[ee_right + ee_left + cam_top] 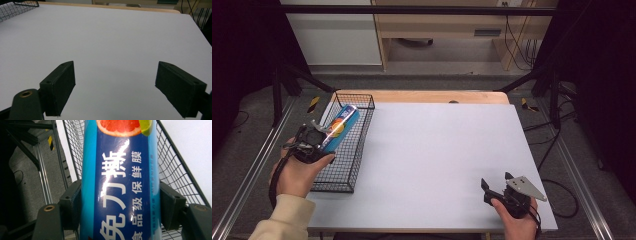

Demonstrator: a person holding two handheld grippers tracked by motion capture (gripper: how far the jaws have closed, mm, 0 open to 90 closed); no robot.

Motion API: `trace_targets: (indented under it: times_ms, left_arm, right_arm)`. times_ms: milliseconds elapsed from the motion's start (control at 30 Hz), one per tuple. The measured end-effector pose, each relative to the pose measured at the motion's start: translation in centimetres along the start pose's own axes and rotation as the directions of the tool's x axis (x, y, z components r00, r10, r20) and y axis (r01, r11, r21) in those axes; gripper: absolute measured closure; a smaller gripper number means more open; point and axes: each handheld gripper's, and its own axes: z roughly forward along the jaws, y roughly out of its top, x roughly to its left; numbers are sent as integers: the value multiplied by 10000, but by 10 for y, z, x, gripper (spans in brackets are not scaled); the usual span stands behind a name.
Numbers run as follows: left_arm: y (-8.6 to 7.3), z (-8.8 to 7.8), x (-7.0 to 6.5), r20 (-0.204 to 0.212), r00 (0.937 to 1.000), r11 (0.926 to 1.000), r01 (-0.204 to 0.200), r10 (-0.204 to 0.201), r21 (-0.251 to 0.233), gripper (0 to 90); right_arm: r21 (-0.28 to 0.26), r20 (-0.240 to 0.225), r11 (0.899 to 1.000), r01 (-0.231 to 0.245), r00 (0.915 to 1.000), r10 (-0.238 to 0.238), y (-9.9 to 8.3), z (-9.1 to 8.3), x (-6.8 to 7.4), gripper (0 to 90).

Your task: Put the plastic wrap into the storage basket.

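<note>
High view shows left hand-held gripper [328,139] clamping blue box [339,126], lower end hidden; right hand-held gripper [496,183] agape.

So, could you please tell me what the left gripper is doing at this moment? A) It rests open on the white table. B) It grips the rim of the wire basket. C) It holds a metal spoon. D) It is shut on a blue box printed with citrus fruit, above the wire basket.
D: the left gripper has both pads pressed on the sides of the blue box, with the wire basket beneath it.
</note>
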Motion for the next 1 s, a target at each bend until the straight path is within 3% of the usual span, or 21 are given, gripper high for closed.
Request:
trace_targets:
  times_ms: [667, 1000]
  left_arm:
    - [5, 17, -2, 157, 9998, 9977, 81, -91, 669, 321]
    - [9, 27, -4, 171, 9997, 9922, -169, 149, 1233, 321]
  right_arm:
    - [-18, 15, 10000, -46, 10000, 46, 0, 0, -1, 165]
    - [-45, -15, 10000, -48, 10000, 48, 0, -1, -1, 165]
